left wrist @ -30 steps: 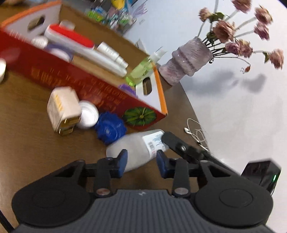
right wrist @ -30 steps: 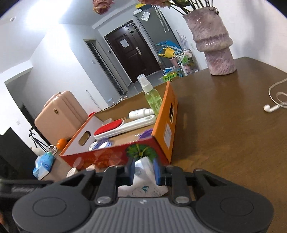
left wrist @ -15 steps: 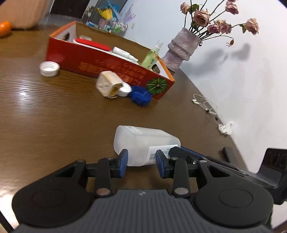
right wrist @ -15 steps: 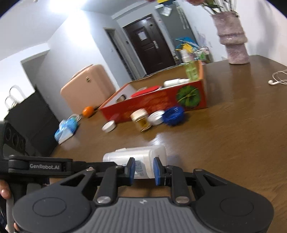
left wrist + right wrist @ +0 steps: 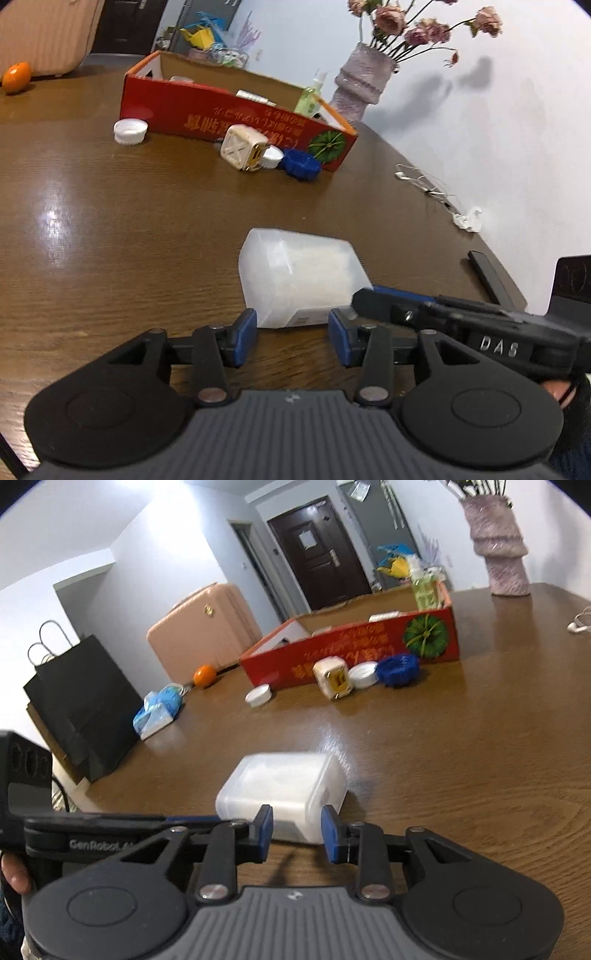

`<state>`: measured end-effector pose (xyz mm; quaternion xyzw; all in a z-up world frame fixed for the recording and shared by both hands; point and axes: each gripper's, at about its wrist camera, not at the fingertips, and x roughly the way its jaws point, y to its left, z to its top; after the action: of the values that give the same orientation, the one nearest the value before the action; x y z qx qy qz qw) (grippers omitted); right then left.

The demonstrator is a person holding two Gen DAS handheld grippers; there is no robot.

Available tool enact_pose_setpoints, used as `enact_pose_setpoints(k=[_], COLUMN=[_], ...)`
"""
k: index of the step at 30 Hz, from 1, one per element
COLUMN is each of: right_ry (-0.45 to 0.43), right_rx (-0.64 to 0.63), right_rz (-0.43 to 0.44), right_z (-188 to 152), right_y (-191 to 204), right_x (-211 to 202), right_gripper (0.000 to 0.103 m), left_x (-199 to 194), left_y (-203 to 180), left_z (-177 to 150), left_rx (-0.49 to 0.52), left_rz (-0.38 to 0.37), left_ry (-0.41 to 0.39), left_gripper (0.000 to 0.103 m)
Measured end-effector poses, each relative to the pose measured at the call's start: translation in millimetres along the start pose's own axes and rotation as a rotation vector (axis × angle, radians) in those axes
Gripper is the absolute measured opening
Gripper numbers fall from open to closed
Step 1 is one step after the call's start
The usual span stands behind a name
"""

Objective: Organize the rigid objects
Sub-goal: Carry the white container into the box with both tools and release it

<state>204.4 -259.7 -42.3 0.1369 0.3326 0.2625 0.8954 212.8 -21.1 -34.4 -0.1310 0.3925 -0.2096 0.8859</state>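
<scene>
On the brown wooden table [image 5: 110, 229] a translucent white plastic bottle [image 5: 299, 277] lies on its side just ahead of the left gripper [image 5: 291, 338], whose blue-padded jaws are opening either side of its near end without pressing it, while the right gripper's black finger [image 5: 388, 301] reaches in beside it and a red cardboard box [image 5: 229, 114] stands farther back.

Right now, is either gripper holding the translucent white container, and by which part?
Neither holds it. The translucent white container lies on the table. Left gripper and right gripper bracket its near end, jaws opening, pads apart from it.
</scene>
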Motion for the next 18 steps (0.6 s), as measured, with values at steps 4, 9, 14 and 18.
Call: enact_pose_setpoints(k=[4, 9, 14, 18], right_ry=[-0.031, -0.025, -0.011, -0.016], right_rx=[0.026, 0.055, 0.115, 0.149], right_rz=[-0.009, -0.028, 0.016, 0.032], right_z=[8.6, 15.5, 17.8, 20.8], right_y=[-3.9, -7.5, -15.8, -21.6], right_x=[-8.5, 3.5, 14.5, 18.4], right_gripper=[0.029, 0.028, 0.017, 0.015], left_x=[-10.6, -0.6, 14.1, 18.0], left_y=[4.5, 12.7, 24.0, 27.4], left_z=[12.5, 28.0, 31.8, 36.2], left_rx=[-0.016, -0.074, -0.156, -0.178], left_rz=[-0.023, -0.035, -0.082, -0.072], left_ry=[-0.042, -0.028, 0.016, 0.014], left_gripper=[0.046, 0.045, 0.04, 0.032])
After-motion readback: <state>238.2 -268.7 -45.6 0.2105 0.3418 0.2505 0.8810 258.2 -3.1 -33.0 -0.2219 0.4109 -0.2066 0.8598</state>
